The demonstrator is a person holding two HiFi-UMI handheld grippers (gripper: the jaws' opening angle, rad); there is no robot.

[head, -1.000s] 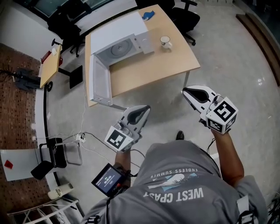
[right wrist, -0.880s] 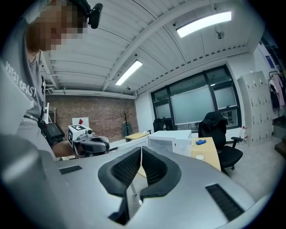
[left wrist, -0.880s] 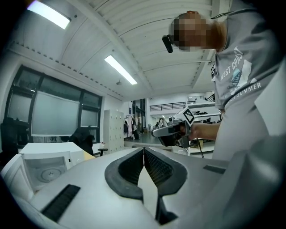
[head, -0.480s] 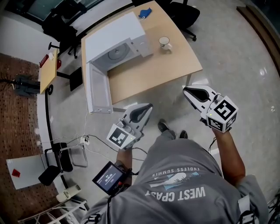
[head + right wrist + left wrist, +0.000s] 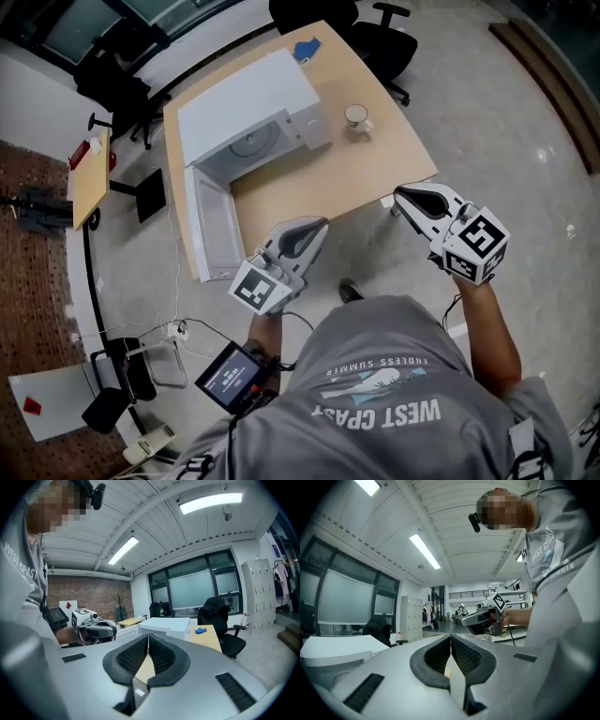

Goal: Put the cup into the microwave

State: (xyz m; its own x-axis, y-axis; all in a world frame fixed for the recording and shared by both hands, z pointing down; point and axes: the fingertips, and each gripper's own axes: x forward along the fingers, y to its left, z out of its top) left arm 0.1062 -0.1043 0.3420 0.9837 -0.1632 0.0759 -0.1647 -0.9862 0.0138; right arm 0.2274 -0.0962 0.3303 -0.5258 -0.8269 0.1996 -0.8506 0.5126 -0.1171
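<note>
Person had walked closer over last second - worktop [image 5: 375, 173] near edge now sat right by both grippers, earlier well ahead. Left gripper [image 5: 317, 226] jaws together, empty; right gripper [image 5: 399, 195] same, closed on nothing. Cup [image 5: 355, 116] stood on worktop, just right of microwave [image 5: 246, 101], door [image 5: 214, 225] swung open. Looked like approach only - grab not started yet.
</note>
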